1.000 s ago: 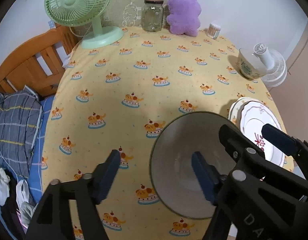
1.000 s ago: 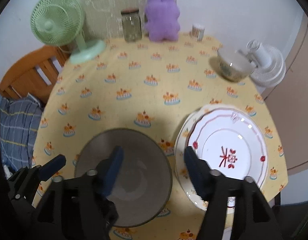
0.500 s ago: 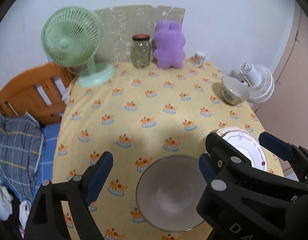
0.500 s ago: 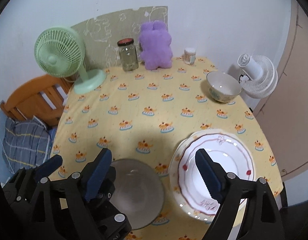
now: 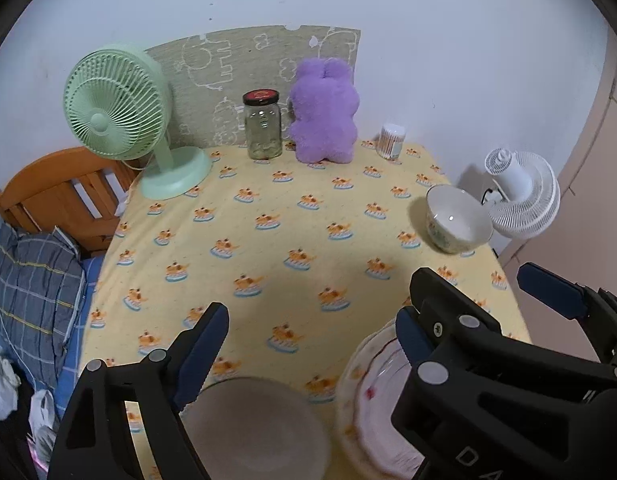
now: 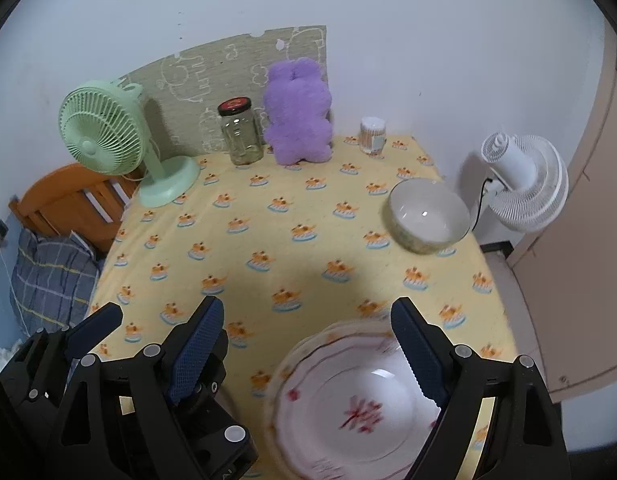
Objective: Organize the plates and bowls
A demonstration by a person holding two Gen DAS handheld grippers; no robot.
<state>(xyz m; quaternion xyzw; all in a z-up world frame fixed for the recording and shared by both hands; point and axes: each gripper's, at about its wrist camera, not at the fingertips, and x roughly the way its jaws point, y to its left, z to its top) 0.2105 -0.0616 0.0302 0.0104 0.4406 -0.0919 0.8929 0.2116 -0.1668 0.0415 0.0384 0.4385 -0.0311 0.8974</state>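
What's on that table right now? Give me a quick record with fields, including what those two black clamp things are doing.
Table cover: yellow cloth with cartoon print
Near edge: grey bowl; stacked plates, the top one with a red motif
Right side: white patterned bowl, standing alone
Back row: green fan, glass jar, purple plush toy, small cotton swab container
Beyond the table: white fan
Left gripper: jaws open, holding nothing
Right gripper: jaws open, holding nothing

Glossy ceramic plate [image 6: 360, 400] — matt cotton tablecloth [image 6: 292, 248].
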